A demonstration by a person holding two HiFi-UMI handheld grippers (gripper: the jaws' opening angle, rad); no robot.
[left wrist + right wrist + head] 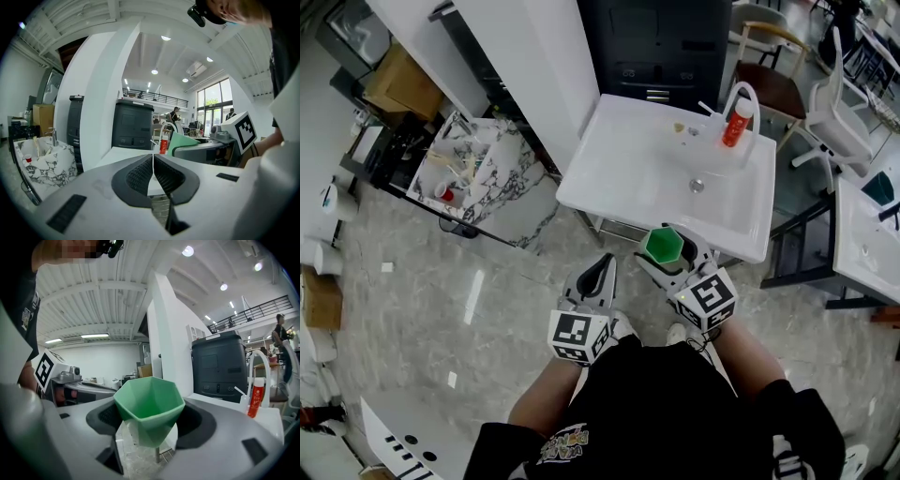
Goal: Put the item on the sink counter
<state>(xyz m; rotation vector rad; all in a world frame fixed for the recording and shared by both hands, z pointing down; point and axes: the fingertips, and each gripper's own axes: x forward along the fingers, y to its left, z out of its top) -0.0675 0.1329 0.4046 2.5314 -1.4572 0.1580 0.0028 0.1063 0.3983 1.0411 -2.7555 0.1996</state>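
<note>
A green faceted cup [663, 247] [149, 408] stands upright between the jaws of my right gripper [667, 251] [150, 420], which is shut on it just in front of the near edge of the white sink counter [609, 178] [215, 405]. My left gripper [598, 278] [153, 172] is beside it, on the left, shut with nothing between its pads. In the left gripper view the green cup [183, 142] shows at the right, in front of the right gripper's marker cube [243, 131].
On the sink's back rim stand a red bottle [735, 125] [254, 398] [163, 145] and a white arched faucet [741, 97]. A marble-patterned sink unit [478, 173] [44, 164] is at the left, a dark cabinet [661, 47] behind, chairs [834, 112] at the right.
</note>
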